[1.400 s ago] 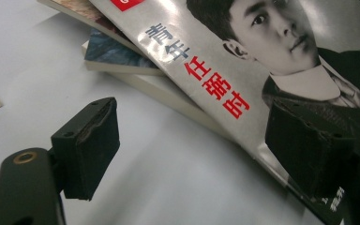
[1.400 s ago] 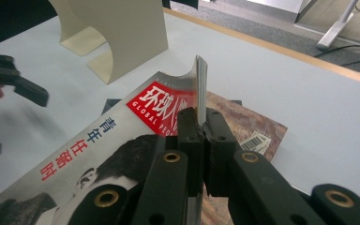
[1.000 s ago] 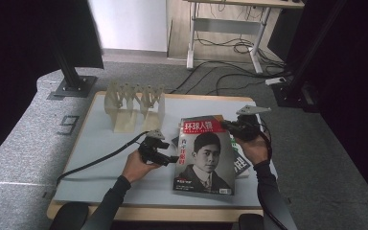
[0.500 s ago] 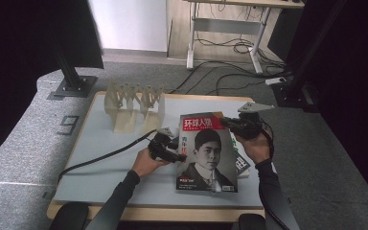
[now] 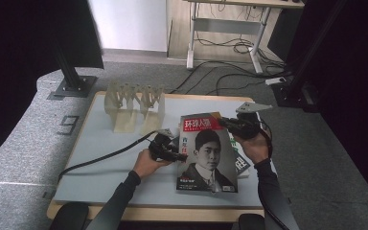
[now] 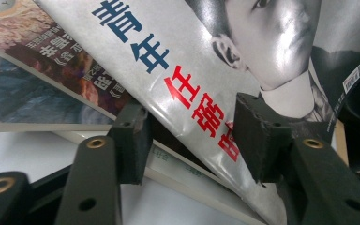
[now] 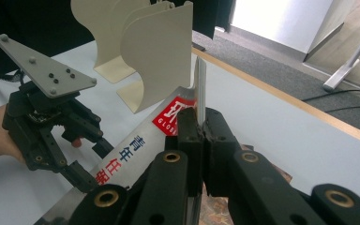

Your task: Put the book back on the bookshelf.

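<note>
The magazine [image 5: 206, 153] lies tilted on the stack [image 5: 239, 165], long axis near to far; the right gripper [image 5: 226, 123] pinches its far corner while the left gripper [image 5: 175, 156], jaws half-closed and just closing, straddles its left edge.

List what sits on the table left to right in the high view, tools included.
Cream file rack → left tool → magazine with the portrait cover → right tool.
</note>
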### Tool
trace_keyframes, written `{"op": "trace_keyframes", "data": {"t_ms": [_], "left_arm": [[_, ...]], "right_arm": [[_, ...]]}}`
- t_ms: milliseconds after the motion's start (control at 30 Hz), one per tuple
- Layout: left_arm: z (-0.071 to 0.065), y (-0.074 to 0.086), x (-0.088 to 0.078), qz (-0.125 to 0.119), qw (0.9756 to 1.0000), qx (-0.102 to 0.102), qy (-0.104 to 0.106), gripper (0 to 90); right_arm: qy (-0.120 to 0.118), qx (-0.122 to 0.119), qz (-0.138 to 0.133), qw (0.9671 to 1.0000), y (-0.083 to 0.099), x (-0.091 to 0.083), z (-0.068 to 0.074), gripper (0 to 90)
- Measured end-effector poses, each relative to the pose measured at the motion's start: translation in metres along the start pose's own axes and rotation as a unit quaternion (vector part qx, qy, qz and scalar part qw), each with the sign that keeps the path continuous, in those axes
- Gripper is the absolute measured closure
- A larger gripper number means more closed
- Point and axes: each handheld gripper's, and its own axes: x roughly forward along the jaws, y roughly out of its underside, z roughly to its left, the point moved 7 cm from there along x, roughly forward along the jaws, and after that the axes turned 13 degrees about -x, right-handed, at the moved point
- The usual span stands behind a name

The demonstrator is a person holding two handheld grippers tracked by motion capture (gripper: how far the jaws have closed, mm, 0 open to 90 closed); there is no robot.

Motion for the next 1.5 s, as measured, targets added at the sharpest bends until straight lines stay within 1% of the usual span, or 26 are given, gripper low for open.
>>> {"op": "trace_keyframes", "data": {"t_ms": [67,233,367,467,567,667,867,933,1067,1133,1233,1267,1400,1500], "left_arm": [[-0.002,-0.001,-0.001,-0.002,1.0000,-0.003,0.005,53.9],[-0.009,-0.005,-0.007,-0.024,0.9993,-0.010,0.027,66.3],[-0.015,-0.008,-0.012,-0.034,0.9987,-0.005,0.037,73.1],[-0.016,-0.009,-0.016,-0.038,0.9987,-0.004,0.035,75.3],[-0.020,-0.013,-0.026,-0.050,0.9984,0.003,0.029,76.9],[-0.022,-0.017,-0.033,-0.060,0.9979,0.009,0.024,78.2],[-0.028,-0.025,-0.051,-0.090,0.9957,0.017,0.016,80.6],[-0.028,-0.029,-0.058,-0.101,0.9946,0.021,0.005,82.4],[-0.031,-0.036,-0.075,-0.131,0.9909,0.030,-0.012,85.6],[-0.033,-0.038,-0.080,-0.143,0.9882,0.046,-0.032,86.8],[-0.040,-0.039,-0.086,-0.154,0.9817,0.085,-0.073,86.8],[-0.042,-0.039,-0.086,-0.156,0.9802,0.093,-0.078,86.7],[-0.044,-0.035,-0.087,-0.158,0.9780,0.109,-0.082,86.7],[-0.047,-0.033,-0.089,-0.156,0.9777,0.117,-0.079,86.7]], "right_arm": [[0.001,-0.002,-0.002,1.0000,-0.002,-0.002,0.000,86.1],[0.004,-0.003,-0.011,0.9999,-0.006,-0.008,-0.001,86.0],[0.007,0.001,-0.013,0.9999,-0.006,-0.012,-0.004,86.0],[0.010,0.005,-0.014,0.9998,-0.005,-0.012,-0.006,85.9],[0.014,0.006,-0.015,0.9998,-0.004,-0.013,-0.008,85.9],[0.017,0.008,-0.021,0.9996,-0.008,-0.016,-0.011,85.8],[0.023,0.010,-0.038,0.9990,-0.020,-0.023,-0.013,85.7],[0.026,0.009,-0.045,0.9986,-0.025,-0.025,-0.014,85.7],[0.035,0.003,-0.055,0.9978,-0.035,-0.030,-0.015,85.6],[0.040,0.000,-0.062,0.9973,-0.039,-0.033,-0.016,85.6],[0.044,-0.007,-0.070,0.9965,-0.042,-0.036,-0.015,85.6],[0.045,-0.009,-0.072,0.9964,-0.043,-0.037,-0.014,85.5],[0.045,-0.009,-0.080,0.9957,-0.041,-0.039,-0.014,85.4],[0.043,-0.010,-0.085,0.9954,-0.039,-0.044,-0.013,85.2]]}}
